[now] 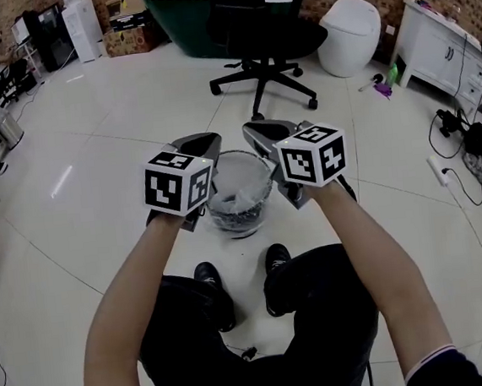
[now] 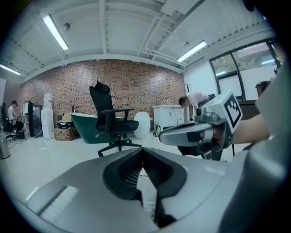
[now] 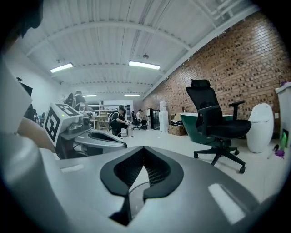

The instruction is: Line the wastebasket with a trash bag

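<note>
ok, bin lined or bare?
Lined: head view shows a whitish bag inside the bin; whether it folds over the rim, cannot tell.

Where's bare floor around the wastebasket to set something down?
Widest bare floor: left of the wastebasket, out to the picture's edge. A strip lies between wastebasket and chair. The right side is free up to the power strip. Crowded: above the wastebasket, where left gripper and right gripper hang, and at the shoes beside it.

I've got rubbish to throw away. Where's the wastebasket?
In the head view, the wastebasket sits on the floor, seen between the left gripper and right gripper, just beyond the person's shoes.
</note>
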`<action>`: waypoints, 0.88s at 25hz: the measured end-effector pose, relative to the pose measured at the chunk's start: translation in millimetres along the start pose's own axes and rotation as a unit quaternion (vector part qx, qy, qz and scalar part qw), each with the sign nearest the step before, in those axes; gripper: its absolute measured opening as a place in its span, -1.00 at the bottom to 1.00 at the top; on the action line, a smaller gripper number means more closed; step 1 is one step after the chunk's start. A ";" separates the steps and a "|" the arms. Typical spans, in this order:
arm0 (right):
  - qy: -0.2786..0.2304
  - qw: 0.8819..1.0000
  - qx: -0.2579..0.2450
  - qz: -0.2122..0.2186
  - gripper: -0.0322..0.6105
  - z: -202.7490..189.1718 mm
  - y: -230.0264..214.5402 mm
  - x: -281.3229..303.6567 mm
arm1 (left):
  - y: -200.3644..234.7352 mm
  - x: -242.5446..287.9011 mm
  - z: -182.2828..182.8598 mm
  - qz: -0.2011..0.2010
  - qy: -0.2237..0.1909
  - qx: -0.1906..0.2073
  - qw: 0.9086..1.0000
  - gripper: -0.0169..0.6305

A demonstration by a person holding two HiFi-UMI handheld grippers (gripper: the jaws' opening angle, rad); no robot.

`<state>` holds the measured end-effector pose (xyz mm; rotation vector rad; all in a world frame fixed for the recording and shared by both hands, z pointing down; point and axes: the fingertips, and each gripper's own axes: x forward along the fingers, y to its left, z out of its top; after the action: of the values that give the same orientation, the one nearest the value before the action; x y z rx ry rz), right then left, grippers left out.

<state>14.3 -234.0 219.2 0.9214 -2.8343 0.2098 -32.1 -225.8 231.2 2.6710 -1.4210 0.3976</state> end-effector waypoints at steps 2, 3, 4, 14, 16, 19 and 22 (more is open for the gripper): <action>-0.008 1.000 -0.005 0.005 -0.89 -4.1 6.3 -8.0 | -8.9 -7.8 4.4 -0.006 -0.022 0.002 1.000 -0.91; -0.013 1.000 -0.012 0.010 -0.89 -6.6 10.1 -11.4 | -13.6 -11.1 4.4 -0.011 -0.033 0.003 0.999 -0.91; -0.019 0.999 -0.020 0.017 -0.89 -8.9 14.7 -14.4 | -17.7 -14.0 3.0 -0.016 -0.043 0.006 0.999 -0.91; -0.050 0.995 -0.076 0.029 -0.90 -4.9 43.0 -27.0 | -31.8 -30.0 2.0 -0.034 -0.095 0.024 0.995 -0.91; -0.050 0.995 -0.082 0.030 -0.90 -4.7 43.8 -26.1 | -32.9 -29.8 2.8 -0.035 -0.096 0.030 0.994 -0.91; -0.051 0.995 -0.086 0.030 -0.90 -5.3 43.2 -26.1 | -34.5 -27.5 1.0 -0.038 -0.095 0.030 0.994 -0.91; -0.053 0.994 -0.088 0.033 -0.90 -2.8 43.4 -27.6 | -33.7 -26.6 0.3 -0.039 -0.094 0.019 0.995 -0.91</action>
<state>10.9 -183.0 213.0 0.8273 -2.9237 -0.0826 -18.4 -185.6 225.1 2.8491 -1.3623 0.1733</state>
